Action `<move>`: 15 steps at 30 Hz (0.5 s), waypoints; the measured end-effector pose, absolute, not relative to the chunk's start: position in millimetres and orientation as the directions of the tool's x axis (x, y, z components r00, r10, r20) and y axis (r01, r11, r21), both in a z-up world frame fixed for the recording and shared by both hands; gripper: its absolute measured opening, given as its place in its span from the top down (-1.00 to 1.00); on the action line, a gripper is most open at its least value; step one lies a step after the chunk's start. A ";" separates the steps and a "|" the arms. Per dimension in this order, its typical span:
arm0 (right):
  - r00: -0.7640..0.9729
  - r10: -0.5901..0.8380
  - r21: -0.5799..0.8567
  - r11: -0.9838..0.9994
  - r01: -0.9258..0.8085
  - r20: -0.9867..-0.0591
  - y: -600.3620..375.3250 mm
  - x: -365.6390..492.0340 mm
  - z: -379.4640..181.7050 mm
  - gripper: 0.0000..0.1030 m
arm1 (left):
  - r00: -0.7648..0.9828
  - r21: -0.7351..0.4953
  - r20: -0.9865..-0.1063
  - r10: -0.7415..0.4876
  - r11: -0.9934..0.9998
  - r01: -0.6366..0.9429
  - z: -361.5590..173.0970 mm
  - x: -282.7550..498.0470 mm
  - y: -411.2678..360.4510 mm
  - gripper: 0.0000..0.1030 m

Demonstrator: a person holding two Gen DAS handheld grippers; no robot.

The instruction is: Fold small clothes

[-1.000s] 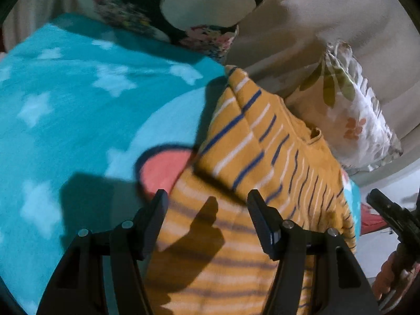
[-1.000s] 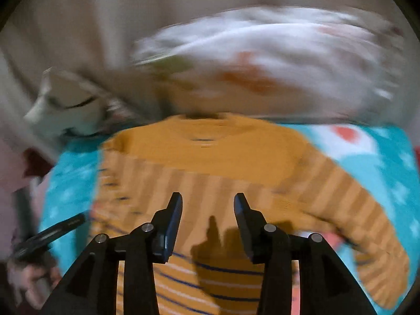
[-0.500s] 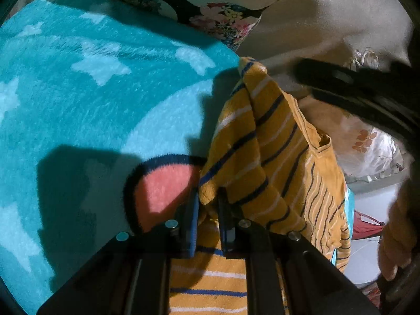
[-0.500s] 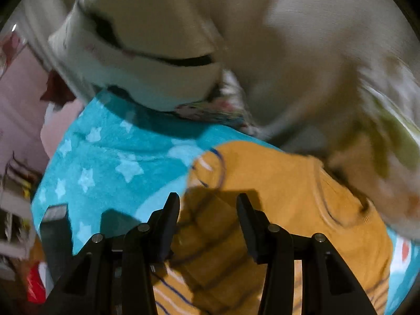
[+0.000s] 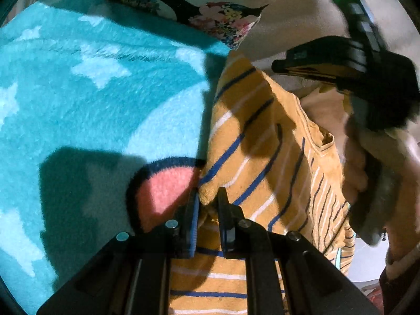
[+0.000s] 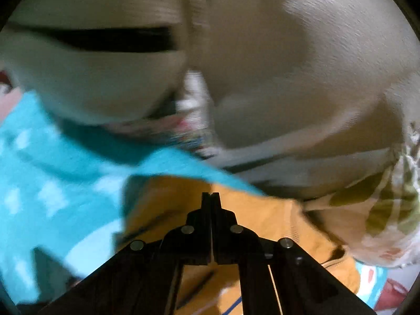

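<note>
A small mustard-yellow sweater (image 5: 265,157) with blue and white stripes lies on a turquoise star blanket (image 5: 92,84), its sleeve folded over the body. My left gripper (image 5: 208,197) is shut on the folded sleeve edge near the blanket's pink patch. The right gripper (image 5: 309,67) shows at the upper right of the left wrist view, over the sweater's shoulder. In the right wrist view my right gripper (image 6: 210,197) has its jaws pressed together over the sweater (image 6: 262,223); whether cloth is pinched between them is hidden.
A floral cushion (image 5: 223,18) and beige sofa upholstery (image 6: 315,78) border the blanket's far edge. A leaf-print pillow (image 6: 388,210) lies just beyond the sweater's collar. The blanket (image 6: 52,170) spreads out to the left.
My left gripper closed on the sleeve edge and holds it. My right gripper swung over the sweater's shoulder end and went from open to shut.
</note>
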State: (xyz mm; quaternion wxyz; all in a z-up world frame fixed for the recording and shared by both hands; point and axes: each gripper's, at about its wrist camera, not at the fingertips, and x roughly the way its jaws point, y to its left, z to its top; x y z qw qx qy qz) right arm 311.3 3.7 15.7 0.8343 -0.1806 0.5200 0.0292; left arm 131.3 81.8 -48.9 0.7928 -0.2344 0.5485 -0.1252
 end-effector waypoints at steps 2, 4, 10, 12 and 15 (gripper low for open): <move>0.437 -0.144 -0.251 0.948 -0.198 -0.888 -6.3 320.0 10.8 0.98 | 0.365 -0.497 -0.816 -0.449 0.866 -0.047 -47.3 132.6 79.8 0.71; 0.446 -0.145 -0.234 0.961 -0.149 -0.883 -18.7 319.6 16.9 0.98 | 0.361 -0.499 -0.815 -0.453 0.866 -0.041 -44.5 129.2 89.1 0.68; 0.440 -0.017 -0.052 0.996 -0.067 -0.898 -68.4 269.5 56.4 0.80 | 0.372 -0.490 -0.817 -0.439 0.871 -0.047 -13.3 111.8 109.7 0.20; 0.423 0.017 -0.007 0.998 -0.056 -0.906 -82.2 243.0 58.4 0.44 | 0.389 -0.478 -0.820 -0.420 0.877 -0.059 -3.1 100.2 120.0 -0.04; 0.387 0.022 0.019 1.000 -0.011 -0.922 -112.1 191.5 47.0 0.40 | 0.383 -0.453 -0.831 -0.403 0.890 -0.046 2.9 85.4 125.2 -0.06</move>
